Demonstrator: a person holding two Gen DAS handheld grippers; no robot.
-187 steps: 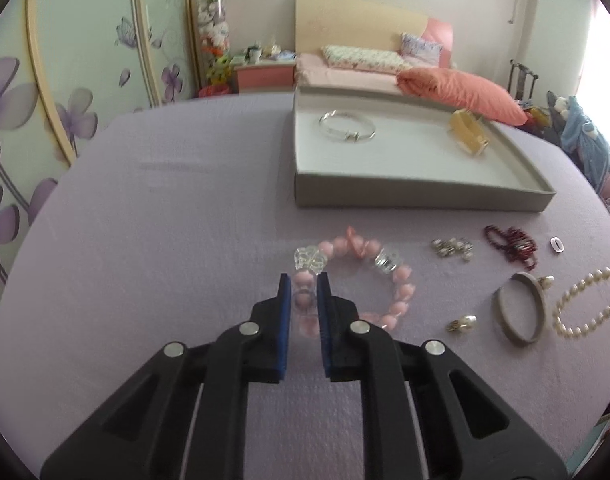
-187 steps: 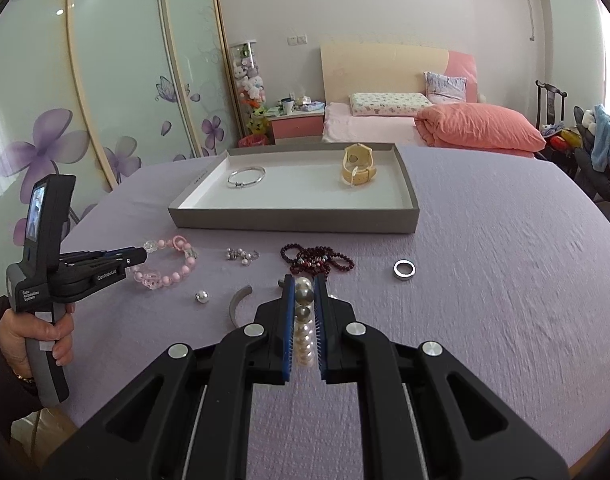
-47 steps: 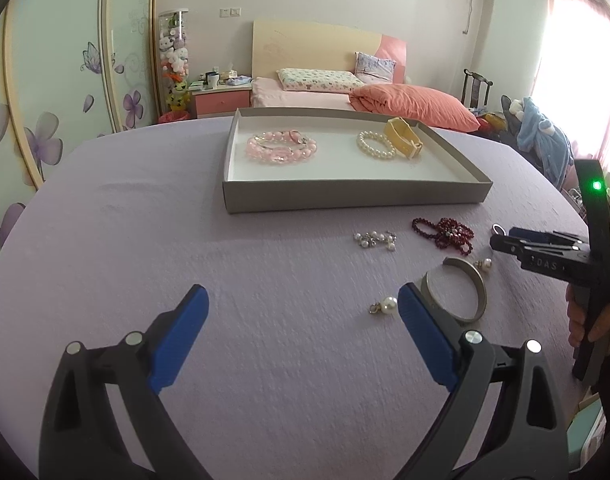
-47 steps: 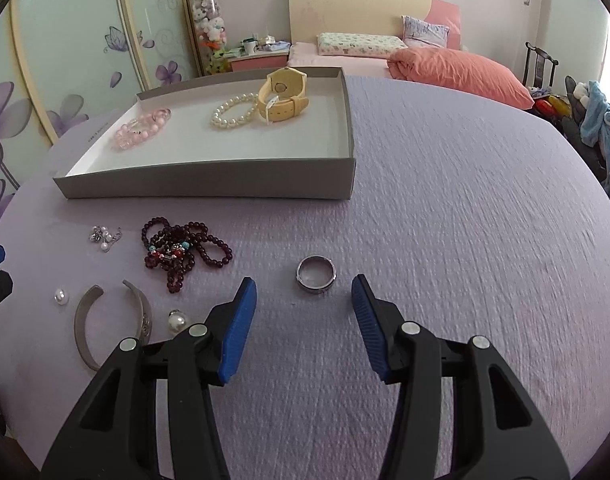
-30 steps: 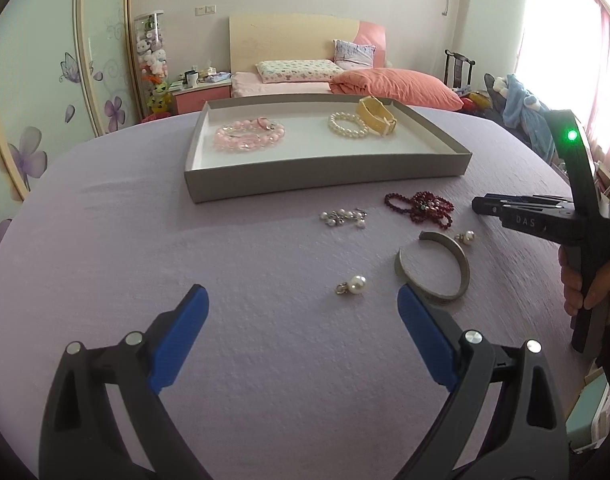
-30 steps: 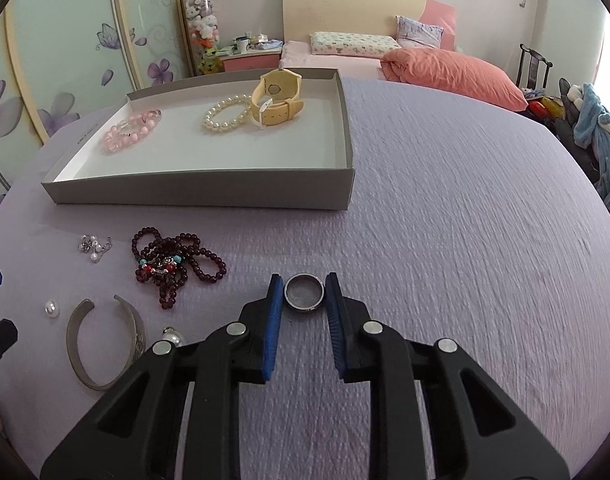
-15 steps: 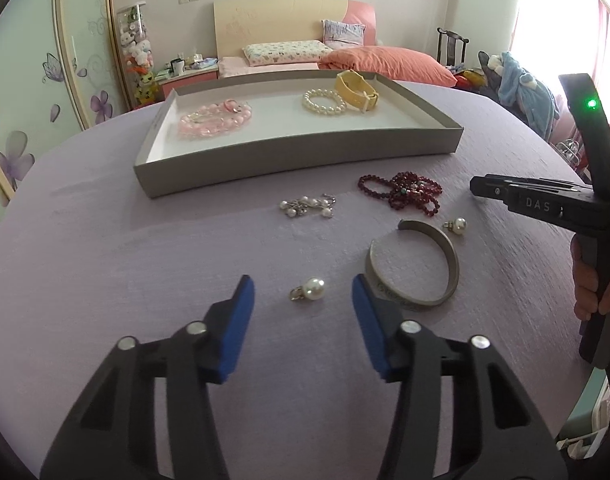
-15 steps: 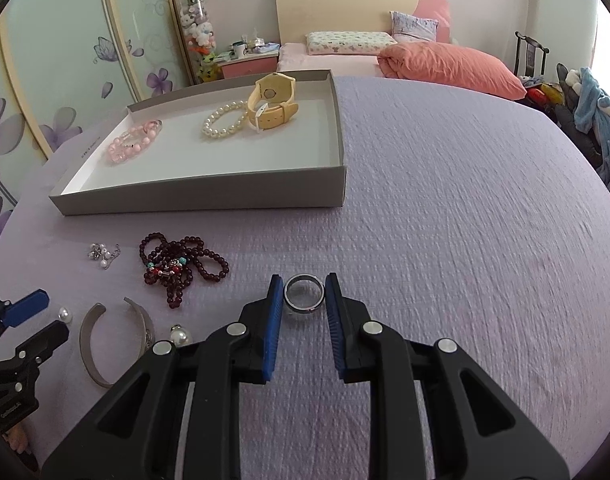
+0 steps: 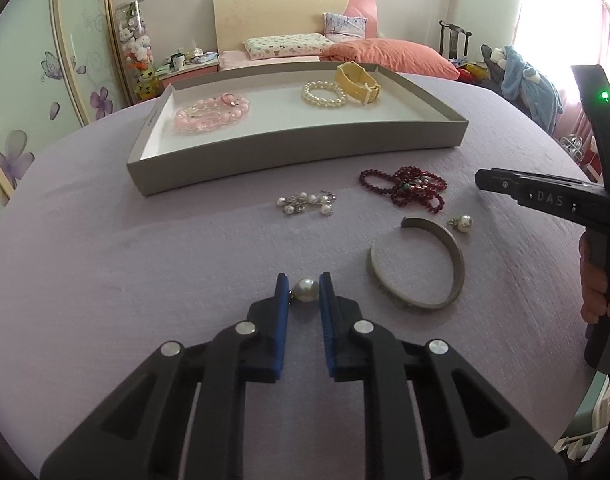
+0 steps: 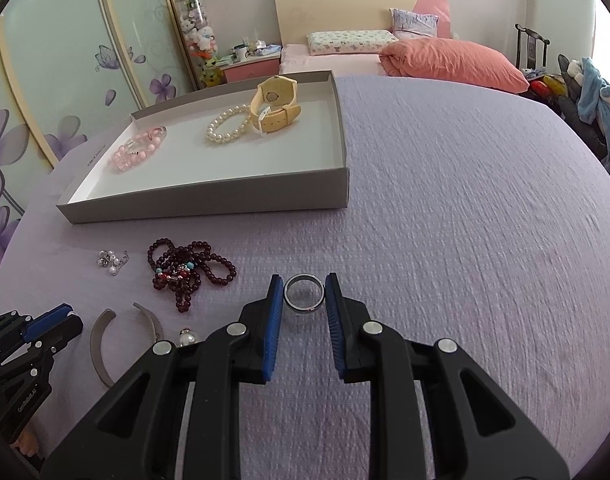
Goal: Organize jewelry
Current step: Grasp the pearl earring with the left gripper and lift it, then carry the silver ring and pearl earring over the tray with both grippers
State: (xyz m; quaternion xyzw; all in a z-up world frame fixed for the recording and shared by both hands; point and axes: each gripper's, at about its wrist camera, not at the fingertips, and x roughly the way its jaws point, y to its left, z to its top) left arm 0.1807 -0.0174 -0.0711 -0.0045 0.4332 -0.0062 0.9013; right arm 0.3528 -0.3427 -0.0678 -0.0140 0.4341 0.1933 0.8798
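Left gripper (image 9: 303,292) fingers clamp pearl earring (image 9: 306,290); right gripper (image 10: 304,294) fingers clamp ring (image 10: 303,293); cuff bangle (image 9: 419,266) near.

1. Left wrist camera looks low across the purple tablecloth (image 9: 105,240) toward the grey tray (image 9: 297,148) and bed (image 9: 289,46).
2. Right wrist camera, equally near, faces likewise; both share tray and garnet beads (image 10: 187,270).

A home bedroom: a bed (image 9: 305,50) with pillows and an orange quilt (image 10: 449,62) at top centre, a flower-painted wardrobe (image 10: 65,92) at left, plush toys (image 9: 131,40) beside it.
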